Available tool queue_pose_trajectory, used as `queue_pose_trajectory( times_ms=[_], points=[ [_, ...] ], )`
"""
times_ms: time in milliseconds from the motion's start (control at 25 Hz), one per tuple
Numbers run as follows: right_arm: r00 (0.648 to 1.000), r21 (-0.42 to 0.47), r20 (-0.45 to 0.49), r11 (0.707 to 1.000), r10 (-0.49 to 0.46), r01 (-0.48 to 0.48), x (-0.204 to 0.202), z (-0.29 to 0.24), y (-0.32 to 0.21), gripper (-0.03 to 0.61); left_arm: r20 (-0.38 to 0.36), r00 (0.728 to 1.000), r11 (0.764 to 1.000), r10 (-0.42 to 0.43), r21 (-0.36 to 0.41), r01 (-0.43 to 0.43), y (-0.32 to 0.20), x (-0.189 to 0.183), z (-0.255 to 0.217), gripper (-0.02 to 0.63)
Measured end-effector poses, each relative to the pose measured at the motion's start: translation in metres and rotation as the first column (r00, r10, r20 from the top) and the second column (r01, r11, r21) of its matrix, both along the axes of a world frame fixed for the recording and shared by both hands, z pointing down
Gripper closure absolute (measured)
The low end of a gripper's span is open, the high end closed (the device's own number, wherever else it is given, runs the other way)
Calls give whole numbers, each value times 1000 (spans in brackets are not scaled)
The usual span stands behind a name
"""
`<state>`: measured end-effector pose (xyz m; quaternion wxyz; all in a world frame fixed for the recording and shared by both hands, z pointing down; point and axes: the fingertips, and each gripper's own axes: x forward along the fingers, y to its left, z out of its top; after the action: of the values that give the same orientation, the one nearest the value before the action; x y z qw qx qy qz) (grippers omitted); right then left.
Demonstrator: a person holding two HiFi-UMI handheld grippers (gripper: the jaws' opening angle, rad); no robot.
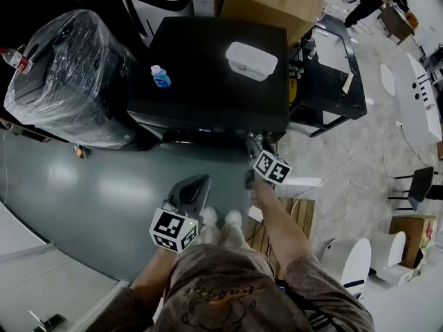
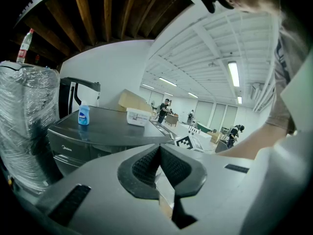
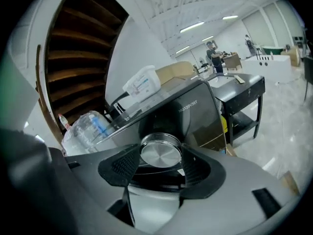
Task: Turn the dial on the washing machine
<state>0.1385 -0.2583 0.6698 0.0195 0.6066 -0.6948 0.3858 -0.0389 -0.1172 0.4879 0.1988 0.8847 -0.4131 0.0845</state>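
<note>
1. Fingers of my right gripper (image 3: 161,159) stand on either side of the dial (image 3: 160,153). Both ribbed pads look to be pressed against its rim, so I judge the grip is made, though I can't be sure of firm contact on both sides.
2. That dial is a round, brushed-metal knob on the front face of the dark washing machine (image 1: 208,61), toward its right-hand end as I face it. From my head view it is tucked under the edge of the top, just where my right gripper reaches in.
3. On my left gripper (image 2: 159,148) the fingers are closed on each other with nothing between them. It hangs low over the floor, well short of the machine.
4. What the turn hangs on is that the dial lies straight ahead of my right fingers and its axis points out of the panel along them. So I judge the move to be a roll of my wrist about that line, not a push or a pull.
5. My right hand is the nearer one by far, so the left has no part in this.
6. Smooth metal may slip under the pads, so I would keep the gripper square to the panel.
7. A blue bottle (image 1: 160,77) and a white box (image 1: 251,61) sit on the machine's top — well apart from the dial.
</note>
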Motion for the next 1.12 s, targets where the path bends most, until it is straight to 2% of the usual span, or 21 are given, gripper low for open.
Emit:
queue_pose_trajectory(
  times_ms=[80, 160, 360, 560, 800, 1120],
  points=[
    [999, 13, 37, 1000, 7, -7, 1, -2, 0, 319, -1, 1000, 1000, 1, -1, -1, 1, 0, 0, 621],
    [999, 15, 34, 1000, 10, -10, 2, -2, 2, 319, -1, 1000, 1000, 2, -2, -2, 0, 0, 0, 621],
    [999, 46, -42, 998, -31, 33, 0, -21, 6, 318, -6, 1000, 1000, 7, 0, -7, -3, -2, -1, 621],
    [991, 121, -105, 988, -79, 92, 5, -68, 5, 318, -31, 999, 999, 30, 32, -29, -11, 9, -17, 621],
    [977, 223, -164, 960, -134, 169, 7, -144, 19, 318, -63, 996, 996, 62, 71, -58, -18, 21, -45, 621],
    [958, 346, -147, 894, -246, 283, -6, -227, 90, 318, -97, 993, 991, 74, 116, -63, -17, 15, -79, 621]
  ],
)
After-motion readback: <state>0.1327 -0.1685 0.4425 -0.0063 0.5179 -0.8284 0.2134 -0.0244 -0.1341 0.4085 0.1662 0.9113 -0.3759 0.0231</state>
